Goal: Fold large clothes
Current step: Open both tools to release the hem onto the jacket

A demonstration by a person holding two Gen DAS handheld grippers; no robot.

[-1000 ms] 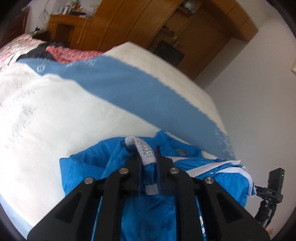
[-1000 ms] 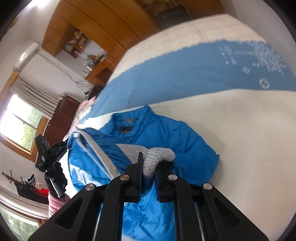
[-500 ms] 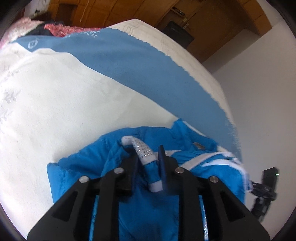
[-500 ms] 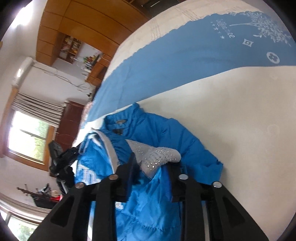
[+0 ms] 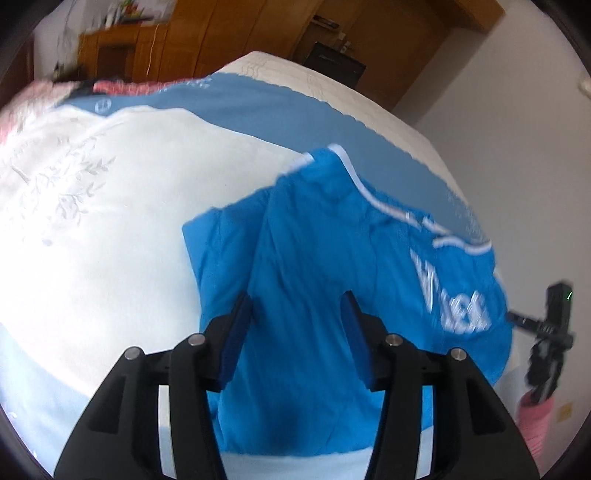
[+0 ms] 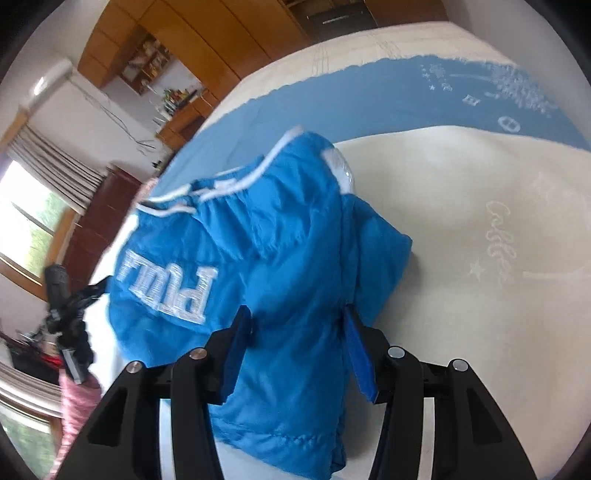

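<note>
A bright blue padded jacket [image 5: 332, 266] with white piping and white lettering lies folded over on the bed, back side up. It also shows in the right wrist view [image 6: 266, 258]. My left gripper [image 5: 298, 306] is open and empty, jaws spread just above the near part of the jacket. My right gripper [image 6: 297, 321] is open and empty too, over the jacket's near fold. A grey studded cuff [image 6: 338, 171] peeks out at the jacket's far edge.
The bed carries a cream sheet [image 5: 92, 221] with a wide blue band [image 5: 258, 107]. Pink bedding [image 5: 33, 96] lies at the far left. A camera on a tripod [image 5: 550, 332] stands beside the bed, also in the right wrist view [image 6: 66, 306]. Wooden wardrobes [image 5: 229, 33] line the wall.
Both grippers let go of the grey studded cuffs and opened. The jacket's upper half has flopped over, so the lettered back now faces up. Both grippers pulled back a little.
</note>
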